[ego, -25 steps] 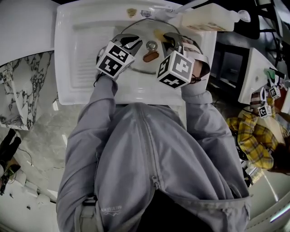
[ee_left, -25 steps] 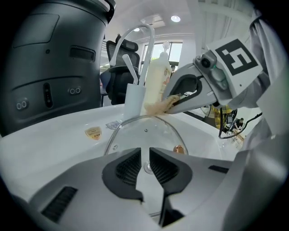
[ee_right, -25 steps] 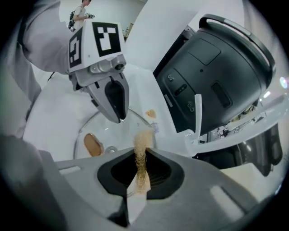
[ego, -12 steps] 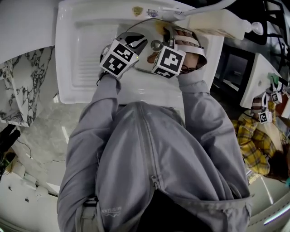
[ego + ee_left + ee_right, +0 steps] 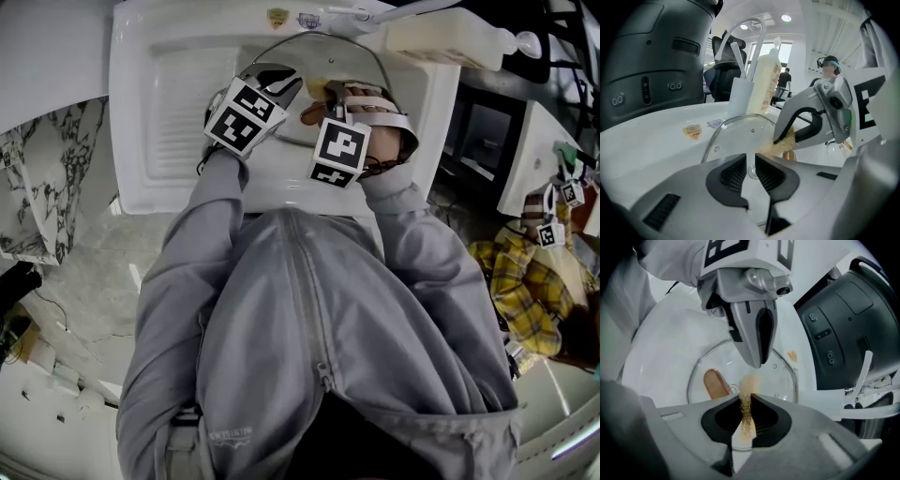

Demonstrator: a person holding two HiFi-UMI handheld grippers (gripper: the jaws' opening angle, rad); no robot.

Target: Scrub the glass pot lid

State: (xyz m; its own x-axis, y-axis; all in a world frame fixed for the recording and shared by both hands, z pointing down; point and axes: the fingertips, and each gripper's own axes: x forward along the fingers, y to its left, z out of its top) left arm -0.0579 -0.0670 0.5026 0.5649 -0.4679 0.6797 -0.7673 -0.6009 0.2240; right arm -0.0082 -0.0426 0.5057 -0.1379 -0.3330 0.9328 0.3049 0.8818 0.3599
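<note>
Why the lid was clamped: the left gripper (image 5: 750, 157) had its dark ribbed jaws drawn almost together on the near edge of the round clear glass pot lid (image 5: 776, 378). I judge this grip was there to stop the slick glass sliding or spinning under the scrubbing.
Where the lid sat: it was down in the basin of the white ceramic sink (image 5: 169, 131), beneath both grippers, with its copper-brown oblong handle (image 5: 716, 384) showing near the middle. Whether it lay flat or was tipped up slightly could not be told.
Why the pad stuck out: the right gripper (image 5: 746, 397) was closed on a thin tan fibrous scouring pad (image 5: 746, 420), pinched edge-on. The pad's free end reached past the jaw tips, so fibre rather than hard plastic would meet the glass.
Pad and glass: the pad's end looked to be at the lid's surface close to the handle, though actual contact could not be confirmed.
Left hand pose: it slanted down and away from the body, grey sleeve extended, marker cube turned up towards the head camera.
Right hand pose: it was much steeper, nearly nose-down over the lid, with the hand strapped across the gripper and its cube nearest the body.
Grippers together: their tips were near each other over the lid, not touching.
Step judged: scrubbing was under way, with one hand steadying the lid and the other working.
</note>
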